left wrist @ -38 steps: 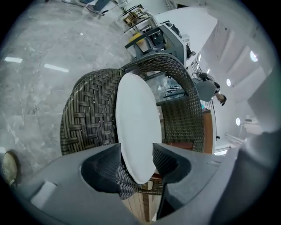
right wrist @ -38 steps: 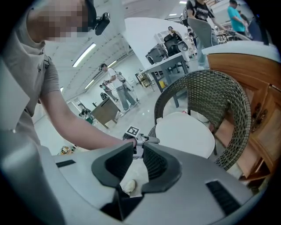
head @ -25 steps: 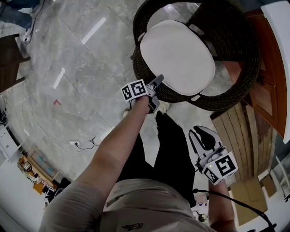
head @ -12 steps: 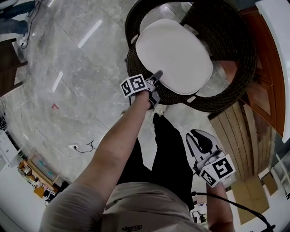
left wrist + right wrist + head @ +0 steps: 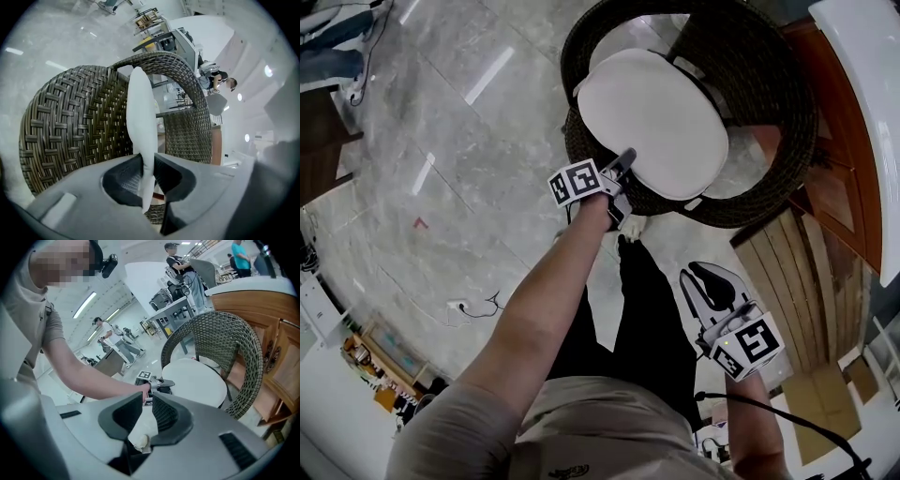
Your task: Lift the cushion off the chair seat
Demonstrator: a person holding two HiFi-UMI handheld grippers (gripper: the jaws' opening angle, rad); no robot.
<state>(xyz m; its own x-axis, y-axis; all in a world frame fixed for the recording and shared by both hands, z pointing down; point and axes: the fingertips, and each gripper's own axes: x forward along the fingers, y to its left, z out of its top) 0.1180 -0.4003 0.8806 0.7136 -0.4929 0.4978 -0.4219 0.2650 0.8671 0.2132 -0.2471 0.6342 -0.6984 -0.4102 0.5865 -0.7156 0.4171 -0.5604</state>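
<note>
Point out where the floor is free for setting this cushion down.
Widest free patch: the grey floor left of the wicker chair, reaching down to the floor cable. It is crowded on the right, where the wooden cabinet stands close beside the chair, and in front, where the person's legs fill the gap.

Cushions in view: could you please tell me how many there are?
1: the cushion on the chair's seat, covering most of it. None other shows, though the chair back could hide one.
</note>
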